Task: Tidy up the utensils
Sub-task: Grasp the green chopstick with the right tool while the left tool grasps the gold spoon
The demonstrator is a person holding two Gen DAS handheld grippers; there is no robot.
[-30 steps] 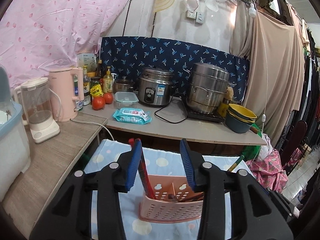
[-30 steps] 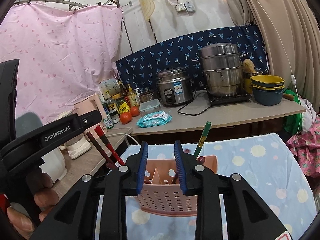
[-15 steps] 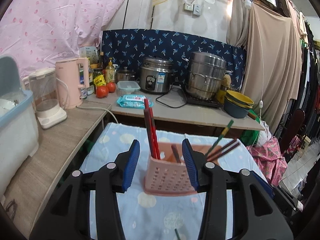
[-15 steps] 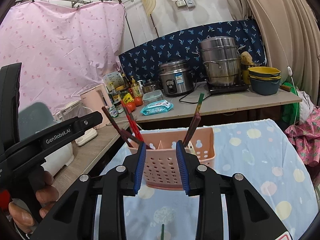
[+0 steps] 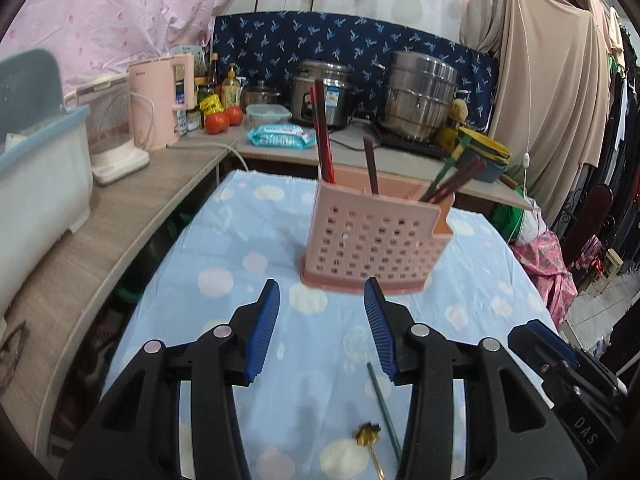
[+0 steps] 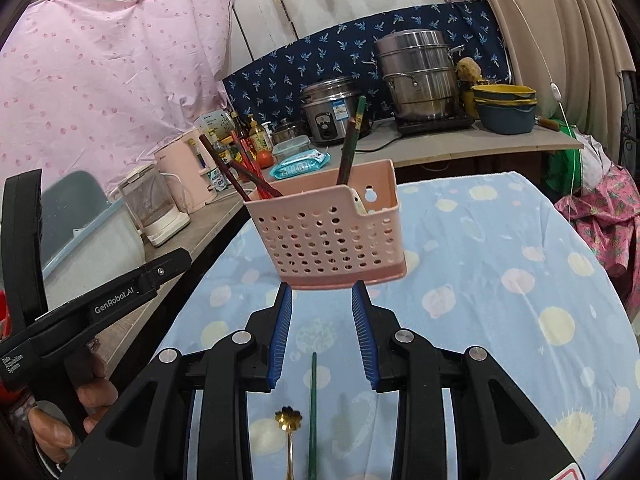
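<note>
A pink perforated utensil basket [image 5: 372,240] stands on the blue dotted tablecloth and also shows in the right wrist view [image 6: 332,236]. It holds several red, brown and green chopsticks [image 5: 324,140]. A green chopstick [image 6: 313,408] and a gold flower-head spoon [image 6: 288,420] lie on the cloth near me; both also show in the left wrist view, the chopstick [image 5: 384,412] and the spoon [image 5: 368,434]. My left gripper [image 5: 322,332] is open and empty, short of the basket. My right gripper [image 6: 322,332] is open and empty, above the green chopstick.
A wooden shelf at left carries a white and blue bin [image 5: 36,184], a blender jug [image 5: 116,136] and a pink kettle [image 5: 158,104]. The counter behind holds tomatoes, a wipes pack [image 5: 280,136], a rice cooker [image 5: 320,92], a steamer pot [image 5: 420,96] and bowls.
Both grippers have pulled back and down from the basket, which now stands farther off. The green chopstick and the gold spoon have come into view on the cloth.
</note>
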